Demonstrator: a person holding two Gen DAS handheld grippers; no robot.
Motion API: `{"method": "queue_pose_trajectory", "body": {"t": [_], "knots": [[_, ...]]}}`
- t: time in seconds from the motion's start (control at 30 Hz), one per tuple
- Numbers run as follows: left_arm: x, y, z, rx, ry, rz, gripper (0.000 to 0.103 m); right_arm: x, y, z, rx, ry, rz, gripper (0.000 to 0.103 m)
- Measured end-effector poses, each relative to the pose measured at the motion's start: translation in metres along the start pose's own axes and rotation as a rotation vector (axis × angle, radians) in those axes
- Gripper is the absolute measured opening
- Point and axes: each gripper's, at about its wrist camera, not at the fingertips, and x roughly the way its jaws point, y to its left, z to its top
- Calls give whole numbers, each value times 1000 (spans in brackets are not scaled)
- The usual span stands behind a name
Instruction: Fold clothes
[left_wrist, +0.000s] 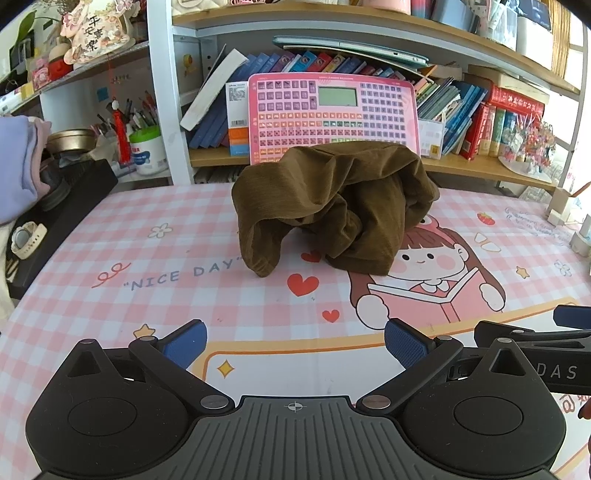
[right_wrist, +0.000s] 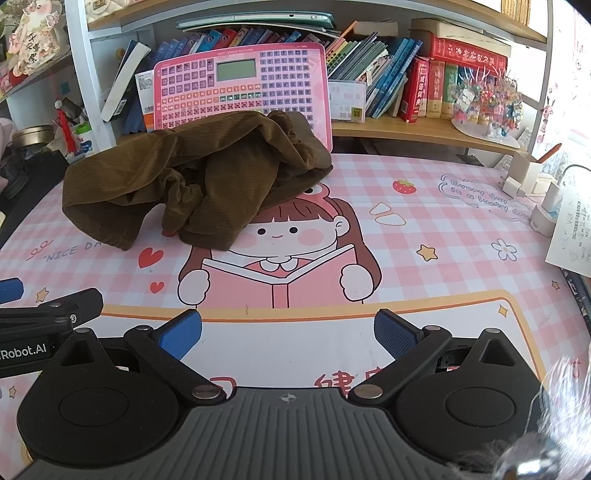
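Note:
A crumpled olive-brown garment (left_wrist: 332, 206) lies in a heap at the back of the pink checked desk mat (left_wrist: 147, 266). It also shows in the right wrist view (right_wrist: 192, 177), at the back left. My left gripper (left_wrist: 295, 343) is open and empty, low over the mat's near part, well short of the garment. My right gripper (right_wrist: 288, 332) is open and empty, beside the left one and to its right; part of it shows in the left wrist view (left_wrist: 535, 339). Neither gripper touches the cloth.
A pink toy keyboard (left_wrist: 332, 114) leans on the bookshelf (left_wrist: 461, 166) behind the garment. A black case with a watch (left_wrist: 26, 236) and lilac clothes (left_wrist: 18, 166) sit at the left. Chargers and a paper sheet (right_wrist: 569, 229) lie at the right edge.

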Motion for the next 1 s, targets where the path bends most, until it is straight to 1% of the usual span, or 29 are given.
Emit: {"method": "queue_pose_trajectory", "body": {"t": [0.3, 0.57, 0.73, 0.87, 1.0], "knots": [[5, 0, 1, 5, 13, 5, 103, 5, 0, 1, 4, 11, 6, 101], [9, -3, 2, 21, 28, -2, 103, 11, -3, 1, 15, 19, 10, 101], [12, -1, 3, 19, 24, -20, 103, 16, -6, 0, 31, 31, 21, 101], [18, 2, 14, 44, 5, -20, 103, 23, -11, 1, 53, 43, 20, 101], [30, 7, 40, 102, -49, 10, 103, 29, -22, 10, 101, 30, 8, 101]]}}
